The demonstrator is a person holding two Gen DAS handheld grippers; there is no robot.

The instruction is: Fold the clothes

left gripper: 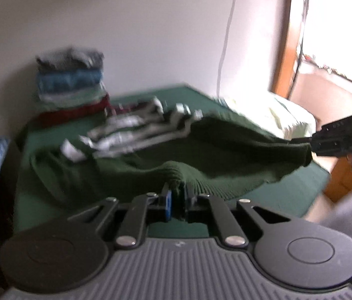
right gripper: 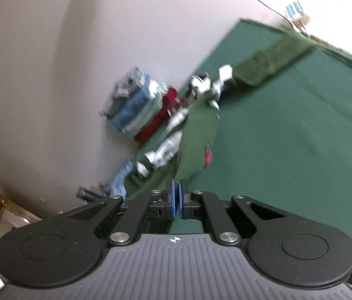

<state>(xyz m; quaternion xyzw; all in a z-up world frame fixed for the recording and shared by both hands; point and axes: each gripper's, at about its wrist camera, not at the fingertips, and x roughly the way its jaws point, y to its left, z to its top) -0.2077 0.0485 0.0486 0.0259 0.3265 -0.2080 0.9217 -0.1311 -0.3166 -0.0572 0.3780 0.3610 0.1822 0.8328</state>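
Above the green-covered surface, the left gripper and right gripper each clamp the ribbed hem of a dark green knitted sweater with a white pattern, near the folded clothes stack.

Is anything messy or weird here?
Only the green sweater: it hangs rumpled between the left tongs and right tongs, half folded. The stack of folded clothes by the wall looks tidy.
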